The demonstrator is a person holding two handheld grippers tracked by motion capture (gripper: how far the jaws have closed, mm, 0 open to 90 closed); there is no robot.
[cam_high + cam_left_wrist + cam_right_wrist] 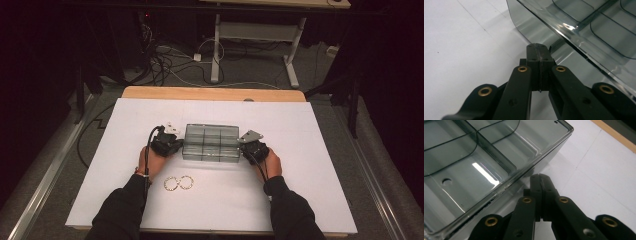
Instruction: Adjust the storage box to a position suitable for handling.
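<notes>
Left claw (176,145) clenched at box (210,142) left edge; right claw (245,148) clenched at right edge

Closed left hand-held gripper (539,50) tight against the clear compartment box (584,32) on white tabletop (461,50).

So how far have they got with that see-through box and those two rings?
Early on, by the look of it. The clear smoky plastic compartment box sits closed on the white table sheet. In hand: the left gripper and right gripper, jaws shut, press at its two ends. Left: the two small pale rings lie untouched near the person.
</notes>
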